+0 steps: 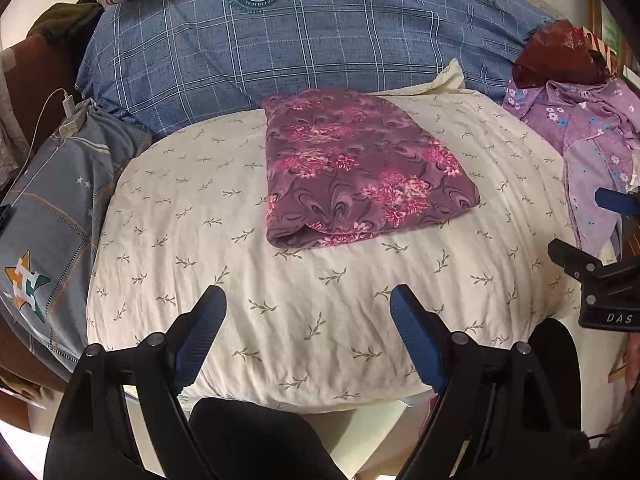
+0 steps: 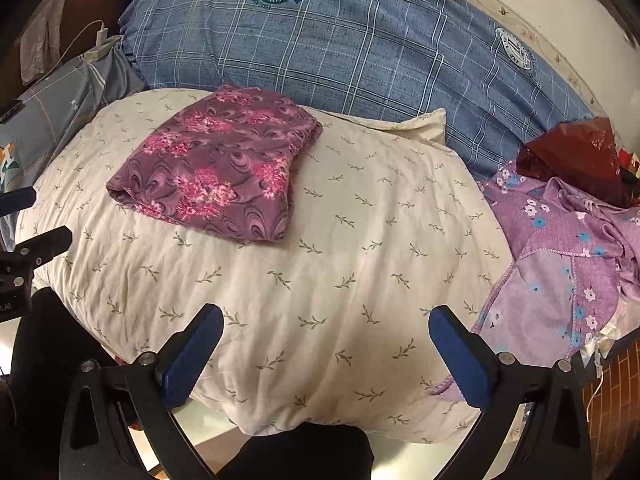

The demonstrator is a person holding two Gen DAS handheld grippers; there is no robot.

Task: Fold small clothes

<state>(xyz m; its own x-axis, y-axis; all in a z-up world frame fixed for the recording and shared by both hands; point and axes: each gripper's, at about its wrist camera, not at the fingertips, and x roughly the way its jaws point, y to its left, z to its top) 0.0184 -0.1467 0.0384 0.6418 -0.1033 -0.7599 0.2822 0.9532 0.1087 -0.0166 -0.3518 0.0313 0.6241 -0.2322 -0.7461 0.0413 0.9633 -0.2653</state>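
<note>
A large blue checked quilt with round printed badges (image 1: pixel 304 36) fills the back of both views, and in front of it lies a broad cream pillow sprigged with small olive leaf twigs (image 1: pixel 248 264). On the pillow's upper middle rests the folded purple cloth with pink flower clusters (image 1: pixel 360 164), flat and squared off, touched by neither gripper. To the right, off the pillow's edge, a rumpled lilac garment with white and blue blossoms (image 2: pixel 560 248) lies heaped under a dark red crinkled plastic bag (image 2: pixel 580 156); the right wrist view shows its hem trailing down beside the right gripper's outer finger, which the left wrist view does not show. The left wrist view instead shows more of the grey-blue bedsheet with an orange-and-green star emblem (image 1: pixel 52 216) at the left, with a white charger and cable (image 1: pixel 66 104) at its far end. The left gripper (image 1: pixel 308 300) hovers over the pillow's near edge, its blue-padded fingers (image 1: pixel 204 332) spread wide and empty. The right gripper (image 2: pixel 326 322) likewise has its fingers (image 2: pixel 460 356) wide apart over the pillow, gripping nothing.
</note>
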